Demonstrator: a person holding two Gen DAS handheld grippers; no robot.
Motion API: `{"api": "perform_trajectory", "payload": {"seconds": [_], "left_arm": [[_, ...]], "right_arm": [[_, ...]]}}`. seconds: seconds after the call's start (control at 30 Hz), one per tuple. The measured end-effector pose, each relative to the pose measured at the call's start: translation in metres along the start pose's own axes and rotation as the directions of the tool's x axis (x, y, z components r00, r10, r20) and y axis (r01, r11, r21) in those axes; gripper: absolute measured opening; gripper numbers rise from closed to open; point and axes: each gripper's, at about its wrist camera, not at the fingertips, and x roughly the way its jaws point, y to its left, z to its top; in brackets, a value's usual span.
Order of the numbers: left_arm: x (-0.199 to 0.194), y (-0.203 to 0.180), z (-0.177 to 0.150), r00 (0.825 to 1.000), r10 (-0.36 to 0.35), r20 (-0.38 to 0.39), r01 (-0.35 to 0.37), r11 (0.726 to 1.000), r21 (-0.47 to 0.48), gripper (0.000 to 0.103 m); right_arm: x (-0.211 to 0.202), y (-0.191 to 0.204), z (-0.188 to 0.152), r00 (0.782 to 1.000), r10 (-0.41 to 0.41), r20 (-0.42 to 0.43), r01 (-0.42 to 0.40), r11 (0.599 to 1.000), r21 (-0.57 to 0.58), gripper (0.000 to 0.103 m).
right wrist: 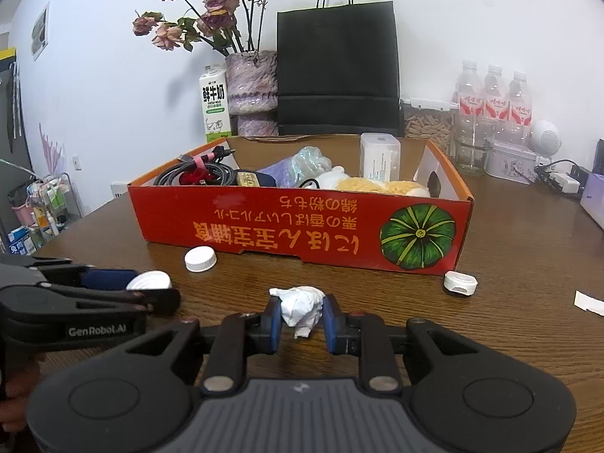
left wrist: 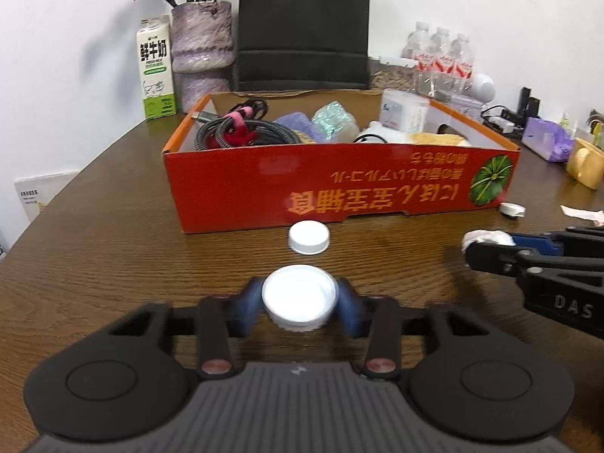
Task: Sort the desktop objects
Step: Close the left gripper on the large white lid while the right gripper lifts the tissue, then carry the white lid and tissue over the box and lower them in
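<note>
Now we are pinching a round, ridged white cap point(left wrist: 300, 299) with our left gripper point(left wrist: 300, 304), its blue pads pressing on both sides, just above the grainy wooden table point(left wrist: 113, 249). Our right gripper point(right wrist: 301, 311) is squeezing a crumpled white paper wad point(right wrist: 300, 304). Another smooth white cap point(left wrist: 308, 238) is lying flat near the glossy red cardboard box point(left wrist: 339, 185), which is holding braided cables point(left wrist: 230, 132) at its far left. A small flip lid point(right wrist: 459, 283) is sitting by the box's right corner.
</note>
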Motion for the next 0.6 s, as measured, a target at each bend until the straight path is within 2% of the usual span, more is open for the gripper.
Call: {"api": "perform_trajectory", "payload": {"seconds": [0.37, 0.6], "left_arm": [[-0.005, -0.001, 0.001, 0.999, 0.003, 0.035, -0.003, 1.000, -0.004, 0.041], [-0.020, 0.003, 0.020, 0.993, 0.006, 0.115, -0.003, 1.000, -0.030, 0.041]], "right_arm": [[-0.002, 0.003, -0.001, 1.000, 0.003, 0.014, -0.003, 1.000, -0.010, 0.021], [-0.008, 0.004, 0.010, 0.997, 0.018, 0.080, -0.018, 1.000, -0.001, 0.021]]}}
